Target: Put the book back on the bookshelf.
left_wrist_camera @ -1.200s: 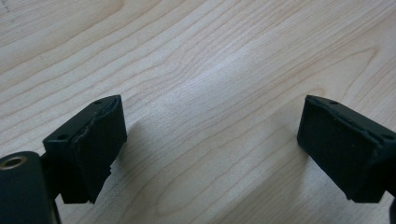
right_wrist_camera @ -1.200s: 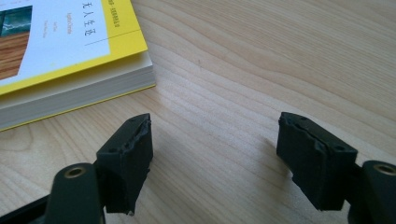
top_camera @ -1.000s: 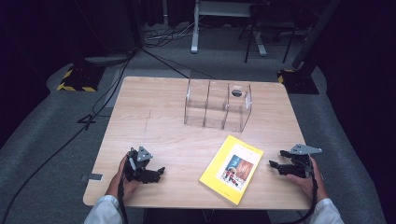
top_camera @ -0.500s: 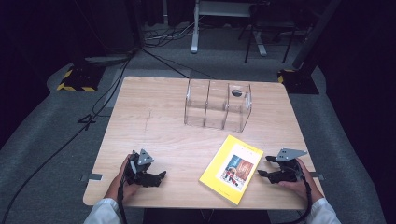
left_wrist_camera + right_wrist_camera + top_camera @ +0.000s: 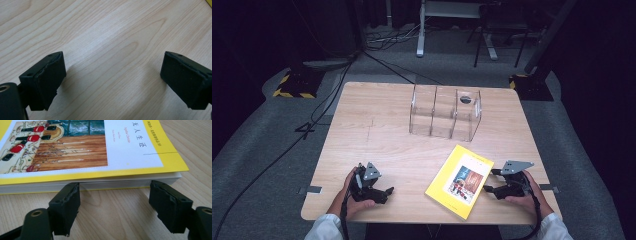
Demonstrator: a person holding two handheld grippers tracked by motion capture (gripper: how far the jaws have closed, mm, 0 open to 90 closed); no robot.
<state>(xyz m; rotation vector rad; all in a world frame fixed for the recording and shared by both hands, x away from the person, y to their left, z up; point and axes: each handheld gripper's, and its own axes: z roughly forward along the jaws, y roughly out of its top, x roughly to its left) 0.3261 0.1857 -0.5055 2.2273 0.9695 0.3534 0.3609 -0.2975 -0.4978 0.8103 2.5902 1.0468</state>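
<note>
Here, pale wooden table (image 5: 377,135), grey carpet (image 5: 257,150), dark room, both grippers' jaws apart, yellow book (image 5: 459,180)

The yellow book (image 5: 82,150) lying near the right end of the tabletop's (image 5: 377,135) near edge carried the only legible print. In the right gripper view, its white cover panel bore a title of four large Chinese characters, 无人生还 (image 5: 137,132), printed in teal. Beside the title ran a smaller line in red Latin letters reading "Agatha Christie" (image 5: 126,133); a further, fainter red line next to it was too small to read. Along the yellow margin stood a row of small Chinese characters ending in the number 10 (image 5: 153,132), the characters themselves too fine to make out. In the high view the cover's lettering was blurred.
</note>
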